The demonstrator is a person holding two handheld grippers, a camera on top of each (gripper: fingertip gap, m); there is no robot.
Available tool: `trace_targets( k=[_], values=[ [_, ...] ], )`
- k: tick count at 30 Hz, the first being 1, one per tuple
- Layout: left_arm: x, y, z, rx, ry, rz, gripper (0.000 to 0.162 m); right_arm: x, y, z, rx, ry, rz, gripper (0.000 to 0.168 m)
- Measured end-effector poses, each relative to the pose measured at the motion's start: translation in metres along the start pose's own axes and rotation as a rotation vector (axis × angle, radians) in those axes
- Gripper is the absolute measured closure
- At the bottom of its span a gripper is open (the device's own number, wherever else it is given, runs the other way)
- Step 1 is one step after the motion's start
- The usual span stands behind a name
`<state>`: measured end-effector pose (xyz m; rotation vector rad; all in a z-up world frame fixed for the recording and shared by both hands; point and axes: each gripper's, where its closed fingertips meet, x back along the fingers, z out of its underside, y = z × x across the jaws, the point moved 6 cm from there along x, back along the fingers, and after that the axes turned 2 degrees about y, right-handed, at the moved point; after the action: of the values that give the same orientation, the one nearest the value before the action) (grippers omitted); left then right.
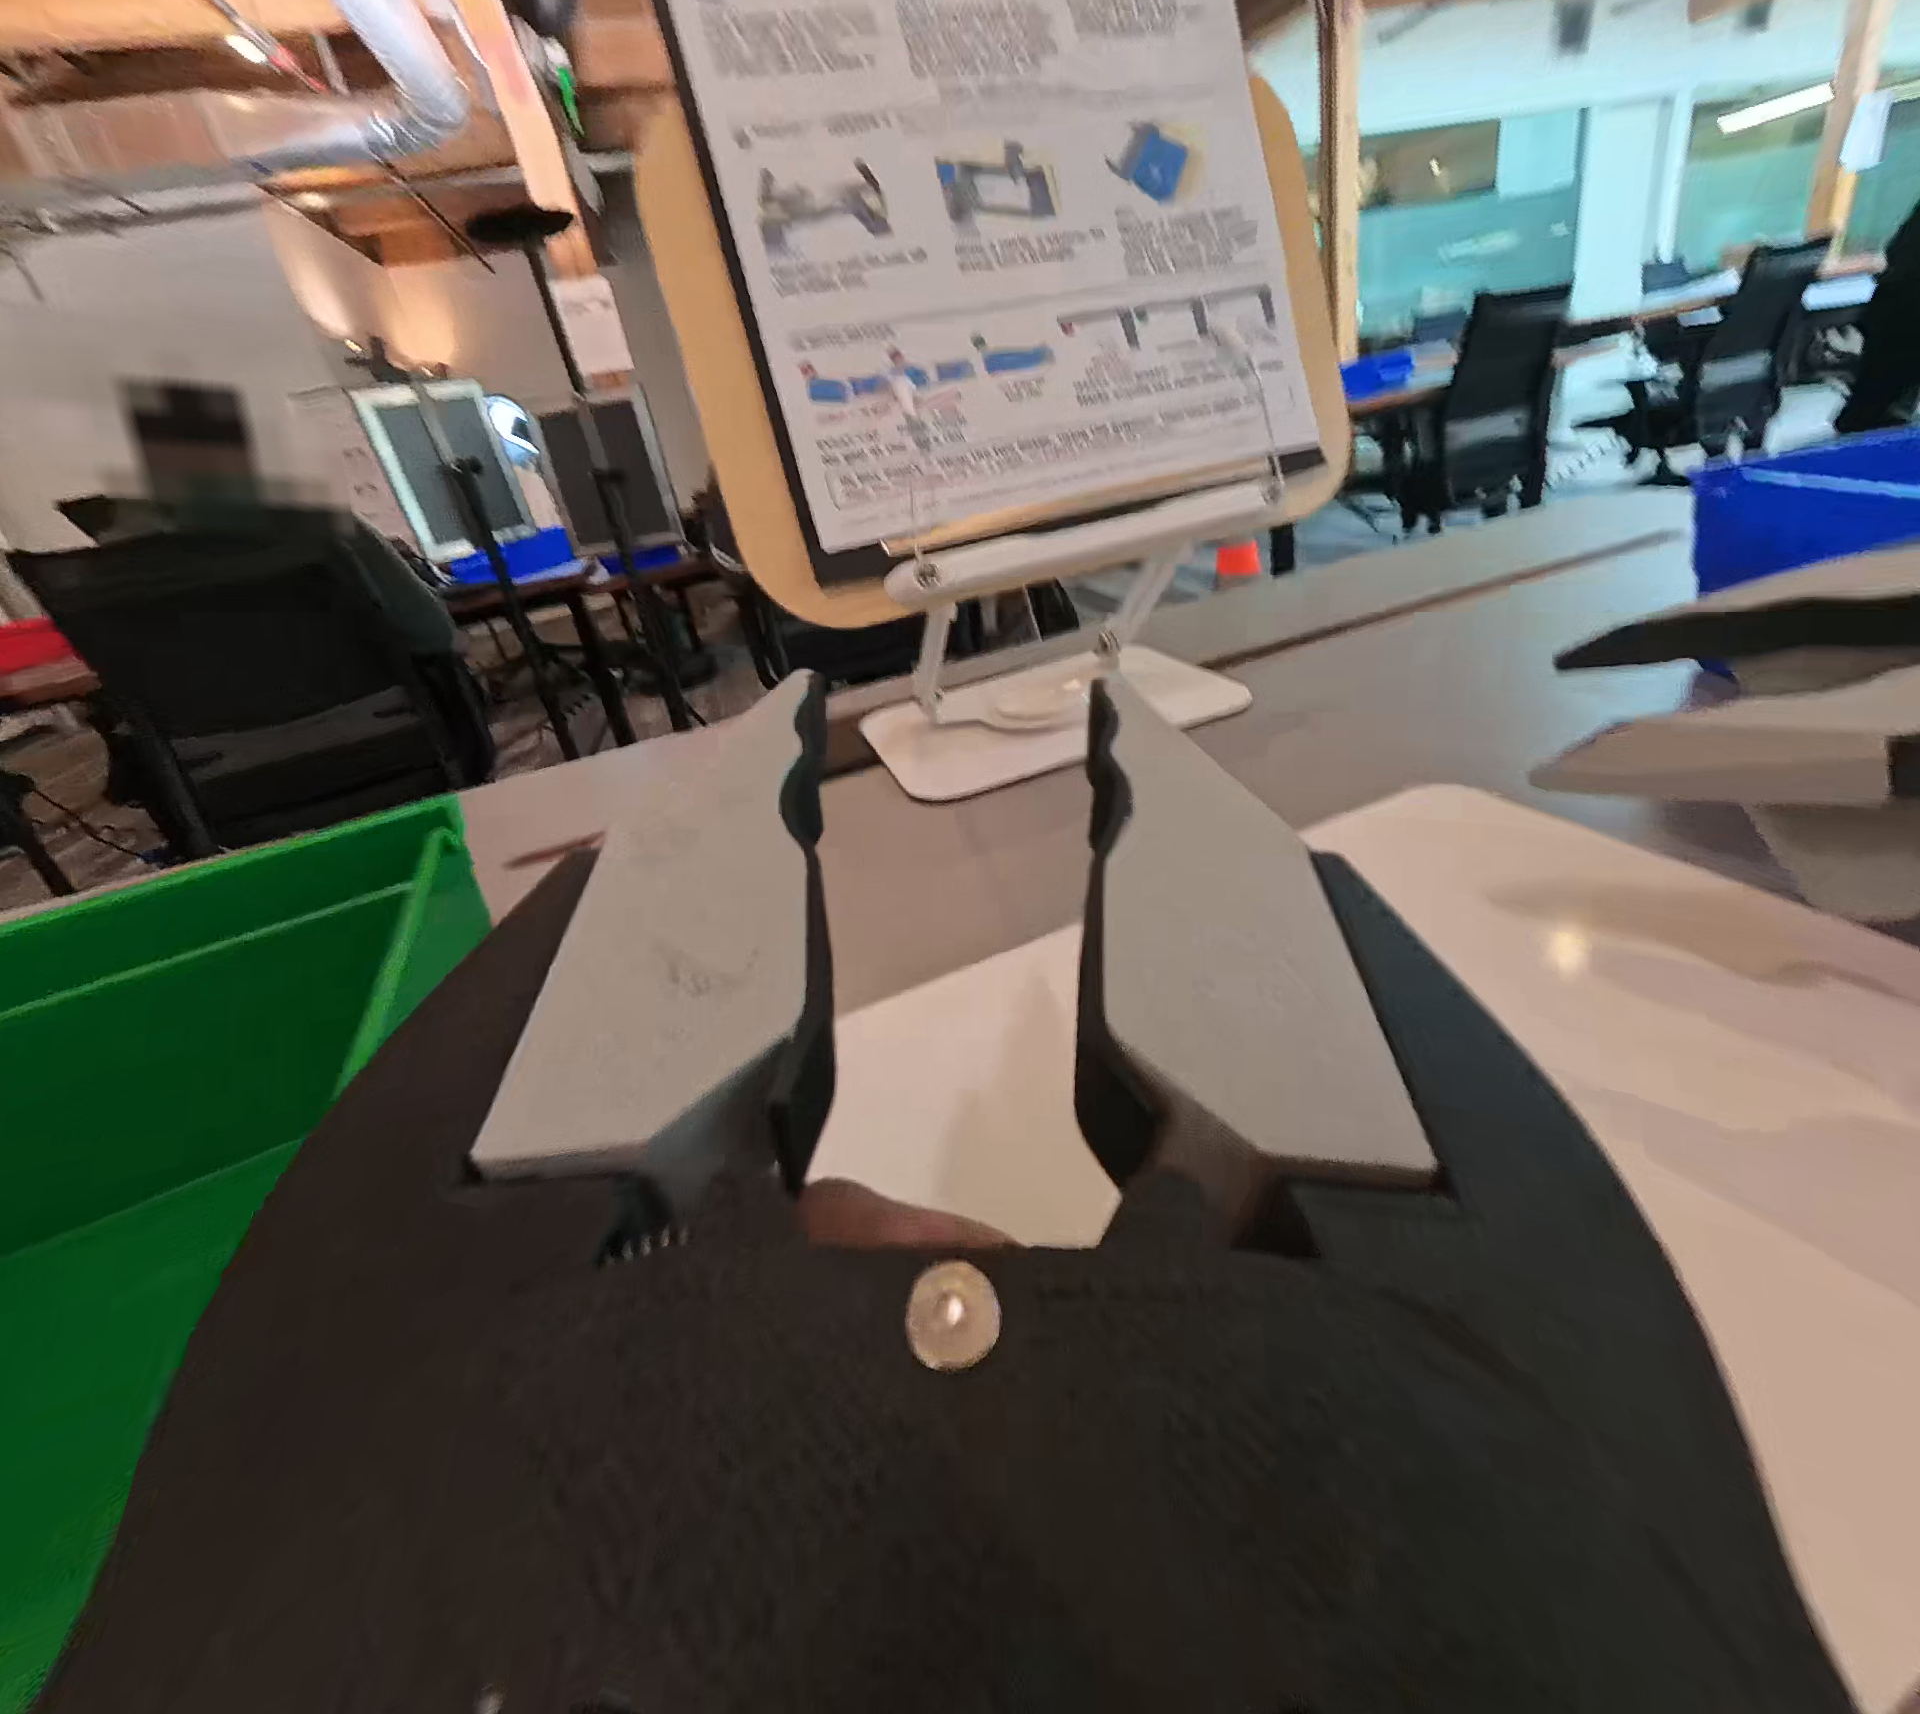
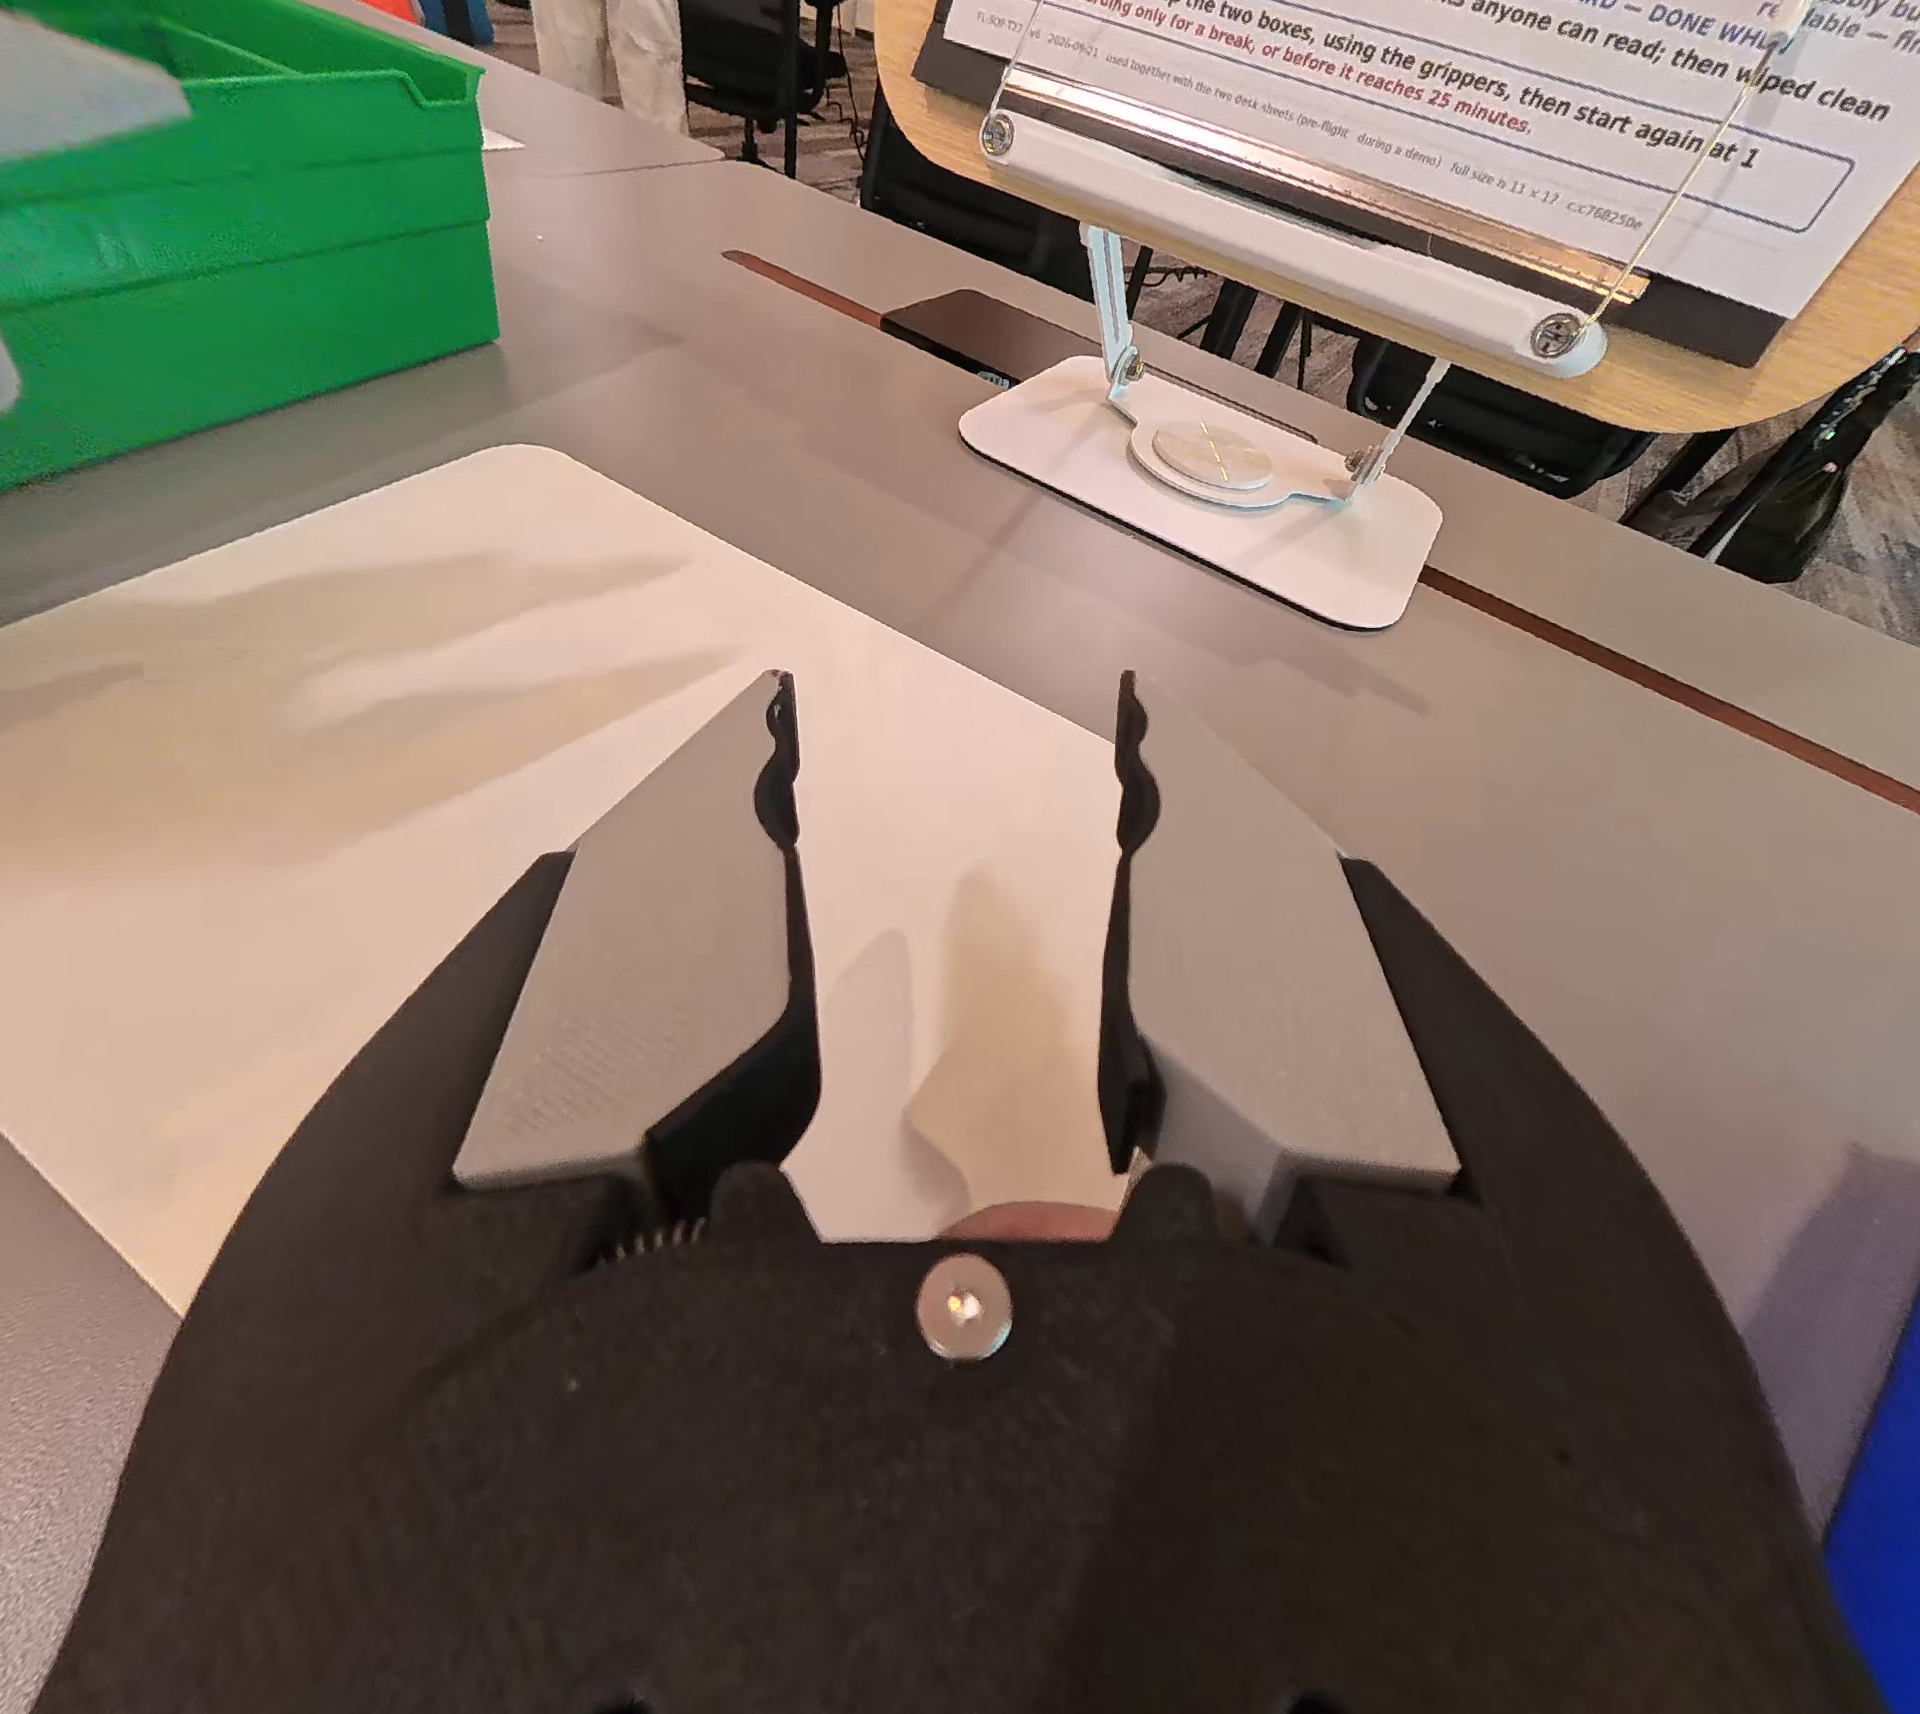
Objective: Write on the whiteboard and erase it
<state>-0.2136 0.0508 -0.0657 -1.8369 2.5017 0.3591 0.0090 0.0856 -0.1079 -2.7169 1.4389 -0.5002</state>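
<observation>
Left hand-held gripper (image 1: 951, 729) released over whiteboard (image 1: 1558, 1093), right hand-held gripper (image 2: 956, 729) likewise empty, green bin (image 2: 260, 230) on desk (image 2: 831, 417), seemingly bare board.

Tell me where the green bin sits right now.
The green bin sits on the table's far left in the right wrist view, left of the whiteboard.

Both wrist views — low, close — share the whiteboard (image 1: 1507, 989) (image 2: 416, 677).
</observation>
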Motion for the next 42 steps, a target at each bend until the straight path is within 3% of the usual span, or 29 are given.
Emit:
trace_targets(
  k=[2, 5, 10, 18, 27, 34, 42],
  values=[
    [0.008, 0.007, -0.013, -0.005, -0.119, -0.066, 0.103, 0.0, 0.0, 0.0, -0.002, 0.001, 0.001, 0.109],
    [0.022, 0.007, -0.031, -0.044, -0.263, -0.096, 0.102, 0.001, -0.001, 0.0, -0.003, -0.002, 0.003, 0.11],
    [0.026, 0.004, -0.036, -0.061, -0.276, -0.108, 0.102, 0.0, 0.0, 0.0, 0.0, 0.0, 0.002, 0.11],
    [0.034, 0.01, -0.042, -0.021, -0.129, -0.046, 0.099, -0.001, -0.003, 0.001, 0.003, 0.005, 0.012, 0.11],
    [0.064, 0.075, -0.067, 0.041, 0.03, -0.146, 0.083, -0.002, -0.006, 0.003, 0.003, 0.014, 0.039, 0.11],
    [0.075, 0.12, -0.047, 0.101, 0.115, -0.242, 0.079, 0.004, -0.017, 0.001, 0.018, -0.002, 0.137, 0.107],
    [0.079, 0.128, -0.039, 0.097, 0.15, -0.271, 0.078, 0.001, -0.018, 0.002, -0.019, 0.006, 0.12, 0.105]
  ],
)
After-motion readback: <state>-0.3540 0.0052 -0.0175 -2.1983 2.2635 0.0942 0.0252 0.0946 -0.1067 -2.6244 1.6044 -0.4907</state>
